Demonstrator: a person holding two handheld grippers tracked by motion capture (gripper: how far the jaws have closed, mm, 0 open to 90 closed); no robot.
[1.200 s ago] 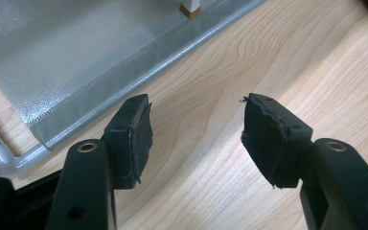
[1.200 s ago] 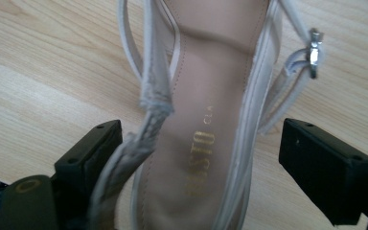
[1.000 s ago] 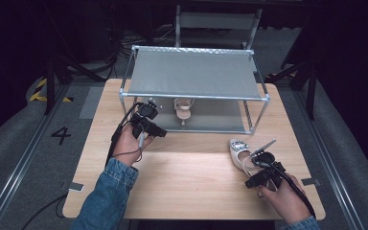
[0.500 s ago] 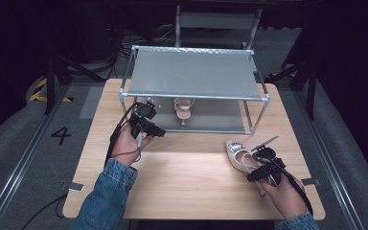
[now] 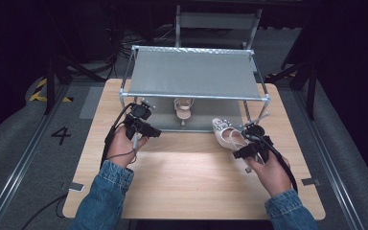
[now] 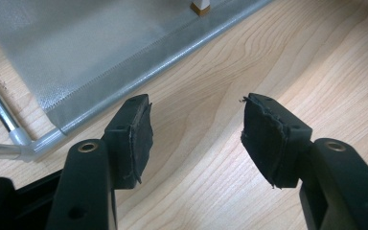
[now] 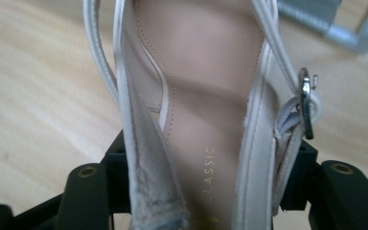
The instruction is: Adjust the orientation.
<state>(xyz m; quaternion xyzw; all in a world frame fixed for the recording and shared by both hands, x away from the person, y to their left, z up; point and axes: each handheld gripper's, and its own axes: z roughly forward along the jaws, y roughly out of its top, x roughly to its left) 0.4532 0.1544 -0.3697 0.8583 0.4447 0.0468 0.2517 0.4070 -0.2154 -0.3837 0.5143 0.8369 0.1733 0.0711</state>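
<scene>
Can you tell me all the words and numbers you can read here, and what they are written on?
"CLASSIC" in gold letters on the insole of the shoe held in the right gripper.
"4" painted in black on the grey floor left of the table.
Letters below "CLASSIC" on the insole: cut off at the picture's edge, not readable.

Pale wooden table (image 5: 187,182) on grey floor (image 5: 24,158), floor number 4 (image 5: 61,135), dark surroundings, metal chair (image 5: 218,21) behind.
</scene>
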